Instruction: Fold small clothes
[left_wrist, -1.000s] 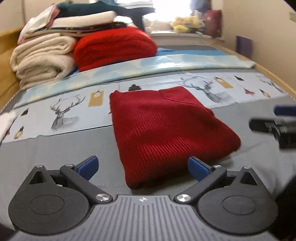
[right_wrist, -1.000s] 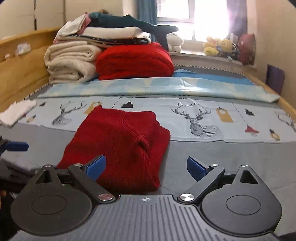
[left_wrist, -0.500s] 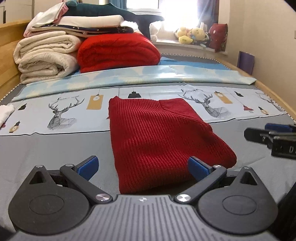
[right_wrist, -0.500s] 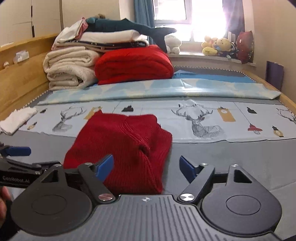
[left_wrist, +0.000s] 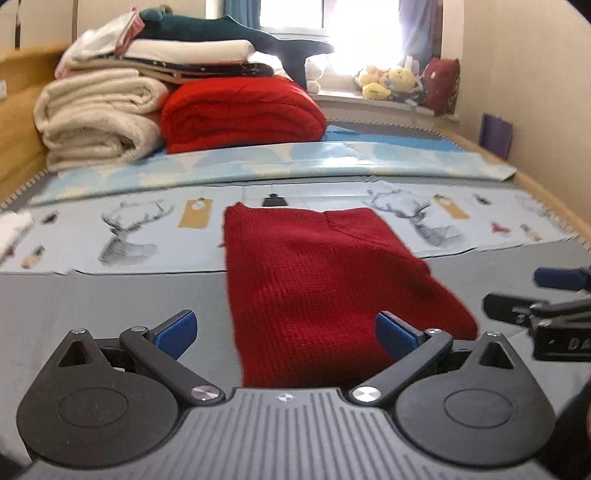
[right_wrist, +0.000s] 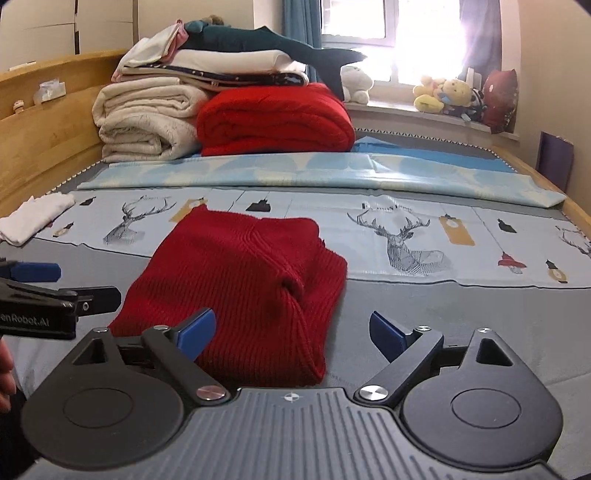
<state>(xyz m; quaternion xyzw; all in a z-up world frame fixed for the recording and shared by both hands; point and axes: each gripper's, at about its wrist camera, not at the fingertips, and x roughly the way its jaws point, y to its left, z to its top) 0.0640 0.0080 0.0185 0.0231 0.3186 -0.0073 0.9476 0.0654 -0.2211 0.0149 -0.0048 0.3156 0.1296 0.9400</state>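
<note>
A red knitted sweater (left_wrist: 314, 266) lies folded into a rectangle on the grey bedcover, its far edge on the deer-print sheet (left_wrist: 129, 236). My left gripper (left_wrist: 284, 328) is open just in front of the sweater's near edge, and its pads touch nothing. In the right wrist view the sweater (right_wrist: 240, 266) lies left of centre with a thick fold at its near right corner. The jaws of my right gripper (right_wrist: 291, 328) are opening, wide apart, with that corner low between them and not pressed. The other gripper shows at the edge of each view: right (left_wrist: 546, 295), left (right_wrist: 37, 291).
Rolled cream blankets (right_wrist: 144, 122), a folded red blanket (right_wrist: 273, 118) and a plush shark (right_wrist: 266, 40) are piled at the head of the bed. A white cloth (right_wrist: 37, 218) lies at the left. A wooden bed frame (right_wrist: 48, 122) runs along the left, and plush toys (right_wrist: 443, 96) sit on the sill.
The right gripper's jaws narrowed half a second ago and have widened again. The left wrist view has rolled level. The sweater lies where it was.
</note>
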